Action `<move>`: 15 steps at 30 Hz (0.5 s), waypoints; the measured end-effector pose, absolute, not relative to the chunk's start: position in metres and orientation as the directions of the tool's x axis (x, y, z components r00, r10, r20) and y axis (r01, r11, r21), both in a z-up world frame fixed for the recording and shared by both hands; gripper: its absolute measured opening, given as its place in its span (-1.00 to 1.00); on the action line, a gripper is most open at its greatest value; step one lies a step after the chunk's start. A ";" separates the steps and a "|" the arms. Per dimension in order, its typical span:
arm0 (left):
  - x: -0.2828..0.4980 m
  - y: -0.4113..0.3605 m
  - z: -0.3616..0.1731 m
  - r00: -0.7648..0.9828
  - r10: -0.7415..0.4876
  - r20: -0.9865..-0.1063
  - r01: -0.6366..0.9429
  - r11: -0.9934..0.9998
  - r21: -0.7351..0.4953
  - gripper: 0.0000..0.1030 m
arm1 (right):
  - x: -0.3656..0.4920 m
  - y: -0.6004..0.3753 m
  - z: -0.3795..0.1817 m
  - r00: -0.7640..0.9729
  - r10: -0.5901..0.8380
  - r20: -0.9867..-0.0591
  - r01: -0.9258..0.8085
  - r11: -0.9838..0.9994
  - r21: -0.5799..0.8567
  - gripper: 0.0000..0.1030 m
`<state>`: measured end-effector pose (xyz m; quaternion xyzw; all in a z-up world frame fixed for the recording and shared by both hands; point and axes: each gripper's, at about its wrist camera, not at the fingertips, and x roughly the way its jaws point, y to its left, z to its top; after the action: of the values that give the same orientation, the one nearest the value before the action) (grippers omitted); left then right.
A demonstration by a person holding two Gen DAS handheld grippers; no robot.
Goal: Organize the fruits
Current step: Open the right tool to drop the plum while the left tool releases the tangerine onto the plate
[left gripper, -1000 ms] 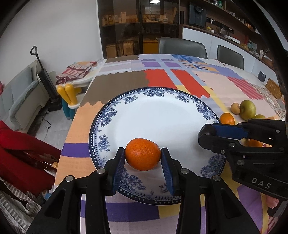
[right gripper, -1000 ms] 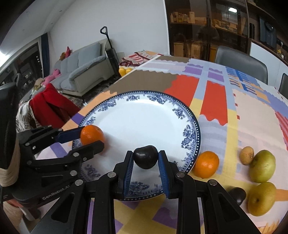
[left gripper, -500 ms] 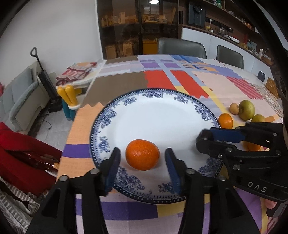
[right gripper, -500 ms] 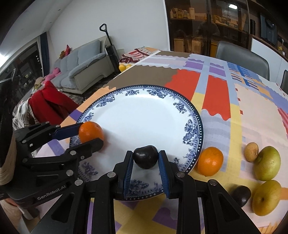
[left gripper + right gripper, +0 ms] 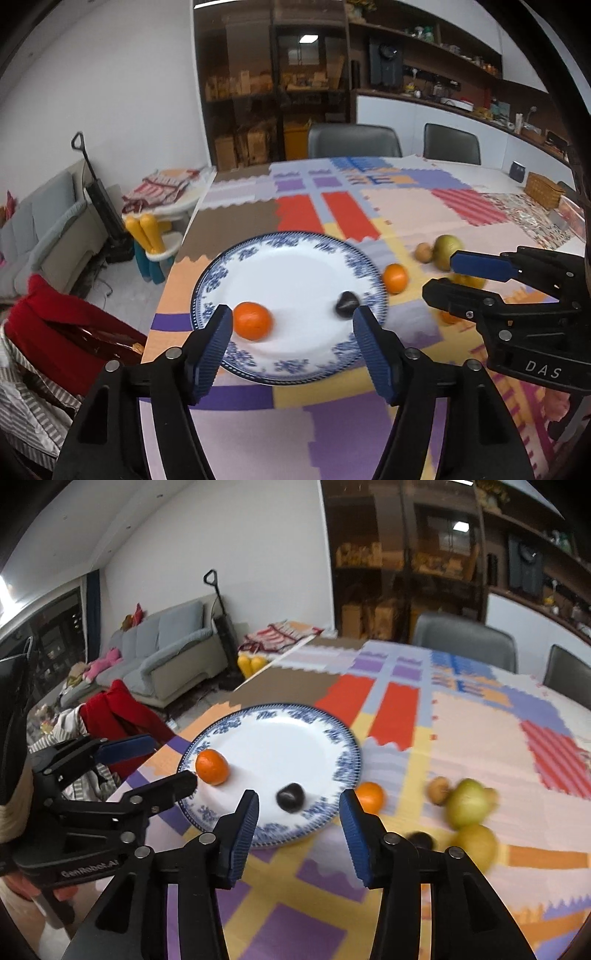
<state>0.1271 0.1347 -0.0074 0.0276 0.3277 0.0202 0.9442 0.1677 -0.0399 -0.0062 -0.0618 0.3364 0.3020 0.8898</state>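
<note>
Both grippers, left (image 5: 291, 341) and right (image 5: 298, 833), hang with jaws opening and empty above the plate (image 5: 295, 369); its orange (image 5: 253, 320) could roll if bumped.

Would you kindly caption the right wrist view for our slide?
Right gripper opening above the dark fruit on the plate.

Black hand-held gripper (image 5: 291, 343), blue ribbed pads (image 5: 214, 347)

Orange (image 5: 252, 320) and dark plum (image 5: 346, 304) lying apart on blue-rimmed white plate (image 5: 295, 269), more fruit (image 5: 466, 804) beside it on the table
</note>
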 end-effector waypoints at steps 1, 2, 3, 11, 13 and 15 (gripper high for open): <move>0.123 0.129 -0.005 0.789 0.052 -0.612 -0.012 0.998 0.070 0.37 | 0.164 -0.045 -0.004 0.601 0.489 -0.632 -0.574 0.814 0.084 -0.09; 0.119 0.122 -0.002 0.795 0.044 -0.605 0.000 0.997 0.073 0.38 | 0.158 -0.052 -0.001 0.612 0.483 -0.626 -0.568 0.820 0.077 -0.06; 0.116 0.117 -0.001 0.799 0.040 -0.600 0.008 0.997 0.076 0.39 | 0.152 -0.059 0.002 0.622 0.481 -0.618 -0.562 0.823 0.075 -0.03; 0.092 0.077 0.013 0.830 0.001 -0.557 0.049 0.996 0.075 0.50 | 0.125 -0.113 0.019 0.688 0.435 -0.581 -0.481 0.873 0.085 0.13; 0.089 0.070 0.015 0.836 -0.009 -0.548 0.059 0.996 0.074 0.52 | 0.121 -0.124 0.021 0.704 0.414 -0.576 -0.456 0.886 0.079 0.22; 0.086 0.062 0.015 0.842 -0.018 -0.540 0.070 0.995 0.075 0.56 | 0.116 -0.135 0.022 0.718 0.395 -0.573 -0.431 0.899 0.079 0.23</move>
<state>0.0857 0.0625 0.0152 0.0459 0.2805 -0.0229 0.9585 0.1156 -0.1353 0.0221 -0.0298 0.3022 0.2227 0.9264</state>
